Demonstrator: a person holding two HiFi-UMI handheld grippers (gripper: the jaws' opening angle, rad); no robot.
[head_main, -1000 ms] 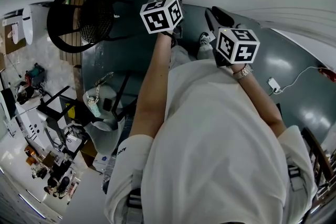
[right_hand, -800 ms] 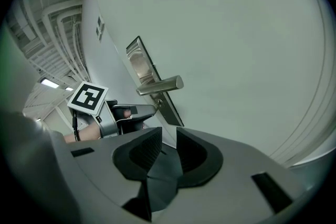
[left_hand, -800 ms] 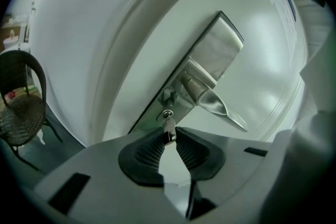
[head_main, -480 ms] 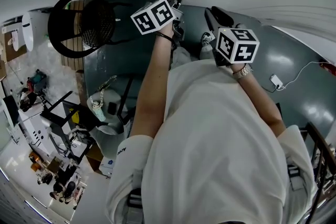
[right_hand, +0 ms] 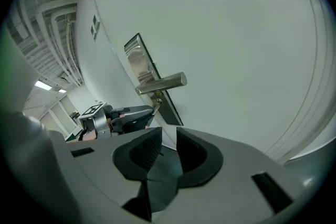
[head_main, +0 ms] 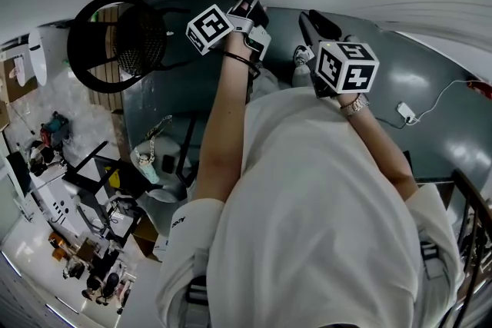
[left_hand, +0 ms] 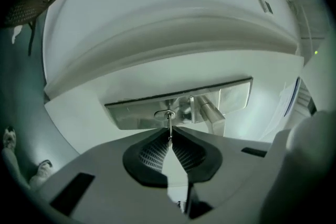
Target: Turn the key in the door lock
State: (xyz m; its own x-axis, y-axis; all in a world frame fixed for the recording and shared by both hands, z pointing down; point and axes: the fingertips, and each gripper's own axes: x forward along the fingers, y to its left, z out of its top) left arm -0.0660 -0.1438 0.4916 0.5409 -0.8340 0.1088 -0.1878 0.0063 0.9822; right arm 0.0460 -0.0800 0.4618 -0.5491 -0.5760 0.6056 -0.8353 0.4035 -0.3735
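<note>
Right now the left gripper [left_hand: 169, 135] has its jaws pinched on the key [left_hand: 169, 122], which sticks out of the keyhole in the metal lock plate [left_hand: 131, 113] on the white door [left_hand: 173, 34]. Those jaws have just been closing, with the key between them. In the left gripper view the key stands edge-on, just left of the lever handle [left_hand: 212, 113] that juts from the same plate. The right gripper view shows the left gripper's tips meeting the key just beneath the handle. The right gripper [right_hand: 169, 139] hangs back from the door, apart from it and pointing toward the plate. Its jaws are parted with nothing between them. In the head view the two grippers sit side by side, the left one up against the door near the handle. A black chair [head_main: 115, 34] stands off to the left on the grey floor [head_main: 430, 88].
</note>
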